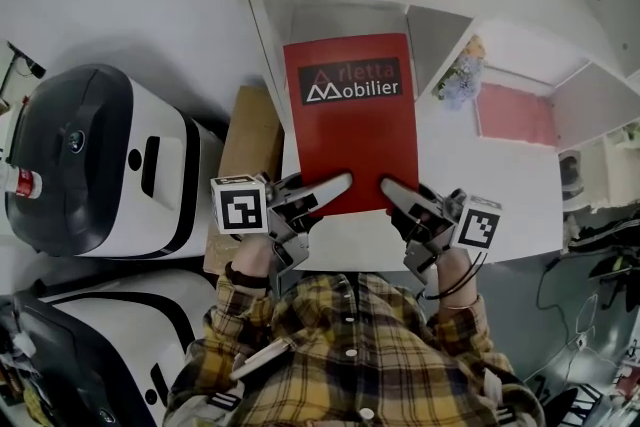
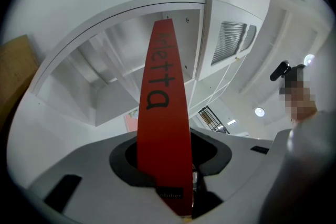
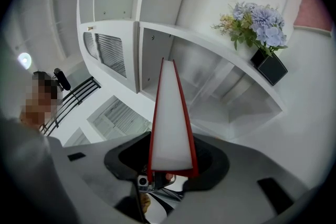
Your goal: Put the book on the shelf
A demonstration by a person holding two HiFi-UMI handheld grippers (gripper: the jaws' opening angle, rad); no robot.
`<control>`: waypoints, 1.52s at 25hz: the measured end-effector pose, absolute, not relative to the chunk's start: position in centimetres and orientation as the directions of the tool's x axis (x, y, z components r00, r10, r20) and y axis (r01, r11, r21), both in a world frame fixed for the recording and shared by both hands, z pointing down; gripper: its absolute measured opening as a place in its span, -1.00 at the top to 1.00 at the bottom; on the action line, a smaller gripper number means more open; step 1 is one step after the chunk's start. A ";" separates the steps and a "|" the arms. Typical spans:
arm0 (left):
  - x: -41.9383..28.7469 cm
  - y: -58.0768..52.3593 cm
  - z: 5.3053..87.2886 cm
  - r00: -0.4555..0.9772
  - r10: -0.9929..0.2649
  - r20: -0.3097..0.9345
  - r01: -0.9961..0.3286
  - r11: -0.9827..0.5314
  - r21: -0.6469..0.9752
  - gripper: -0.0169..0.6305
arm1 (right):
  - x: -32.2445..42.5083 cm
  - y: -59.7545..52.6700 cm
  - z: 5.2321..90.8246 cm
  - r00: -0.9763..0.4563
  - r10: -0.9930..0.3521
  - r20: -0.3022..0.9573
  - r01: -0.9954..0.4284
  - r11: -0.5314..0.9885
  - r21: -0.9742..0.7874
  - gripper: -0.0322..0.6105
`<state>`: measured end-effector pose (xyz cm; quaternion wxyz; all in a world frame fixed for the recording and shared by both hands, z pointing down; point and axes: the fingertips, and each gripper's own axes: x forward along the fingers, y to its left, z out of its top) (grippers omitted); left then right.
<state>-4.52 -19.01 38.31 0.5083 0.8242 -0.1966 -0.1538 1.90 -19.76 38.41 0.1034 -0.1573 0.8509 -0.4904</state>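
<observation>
Both pairs of jaws are pinching the red book (image 1: pixel 350 120), one at each near corner, and neither pair is standing free. The left gripper (image 1: pixel 338 185) is clamping the spine side, where dark cover lettering is running away from the jaws. The right gripper (image 3: pixel 169 168) is clamping the open side, where the white page block is showing between the two red covers. The book is lying flat with its cover up, stretching straight out ahead of both grippers. One jaw of each pair is pressing from above and one from below.

Gripping the two near corners is probably keeping the wide book level and stopping it from sagging or twisting. It is also leaving the whole far end free to go in first.

That far end is pointing at the white shelf (image 3: pixel 210 42), straight at an open compartment (image 2: pixel 105 81) directly ahead of the jaws. Its leading edge is sitting at the mouth of that compartment. Whether it is already crossing the sill cannot be told.

A pot of pale blue flowers (image 3: pixel 257 23) is standing in the next compartment, off to the right of the right gripper's jaws and well clear of the book. The book appears lined up for a straight, level slide into the compartment, with the placement itself not yet done.
</observation>
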 end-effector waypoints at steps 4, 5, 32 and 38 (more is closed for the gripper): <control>-4.7 -20.4 38.5 0.867 -0.495 -0.050 -0.167 -0.385 0.908 0.39 | 1.7 -21.2 38.5 -0.932 -0.362 -0.019 -0.163 0.464 -0.871 0.30; -4.8 -20.8 38.6 0.866 -0.498 -0.048 -0.169 -0.380 0.909 0.39 | 1.7 -21.6 38.5 -0.932 -0.361 -0.021 -0.161 0.465 -0.870 0.30; -5.8 -29.8 42.4 0.830 -0.558 0.020 -0.143 -0.177 0.974 0.37 | 1.1 -30.2 42.2 -0.903 -0.426 0.045 -0.189 0.300 -0.935 0.29; -6.1 -30.5 42.5 0.824 -0.566 0.013 -0.143 -0.187 0.972 0.37 | 1.0 -30.5 43.0 -0.895 -0.443 0.040 -0.171 0.260 -0.950 0.30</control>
